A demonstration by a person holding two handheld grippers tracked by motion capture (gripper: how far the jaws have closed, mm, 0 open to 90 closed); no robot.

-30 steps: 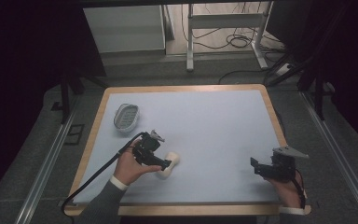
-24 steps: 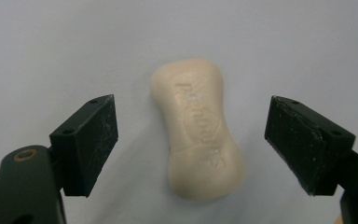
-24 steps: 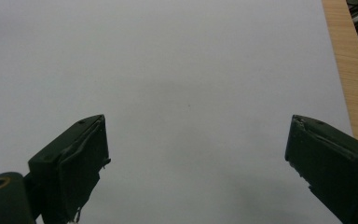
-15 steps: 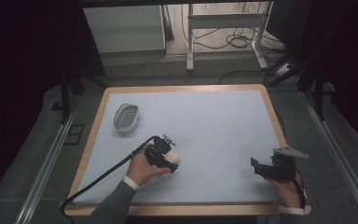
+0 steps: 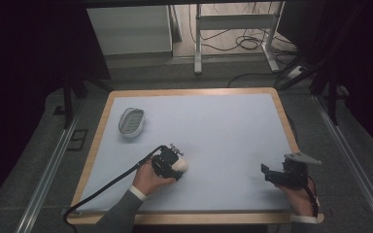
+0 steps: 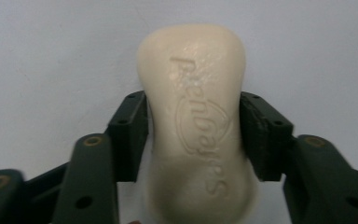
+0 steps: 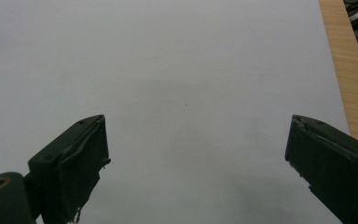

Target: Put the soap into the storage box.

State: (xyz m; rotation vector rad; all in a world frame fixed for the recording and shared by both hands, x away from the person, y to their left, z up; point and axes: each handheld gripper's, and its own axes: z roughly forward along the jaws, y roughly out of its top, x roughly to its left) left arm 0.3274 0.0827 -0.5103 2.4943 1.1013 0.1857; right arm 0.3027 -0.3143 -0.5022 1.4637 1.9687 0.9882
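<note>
Only one bit of lettering on show, and it sits on the cream soap bar (image 6: 193,126) in the left gripper view. A word is pressed in relief along the top face of the bar, running lengthwise and seen upside down from this camera. Turned round, it looks like "Safeguard", though the softened, worn letters make that reading uncertain. An oval ring is embossed around the middle of the word. From the high view the same bar (image 5: 180,165), near the desk's front edge, is too small for any lettering to be made out. Nothing else carries readable text.
</note>
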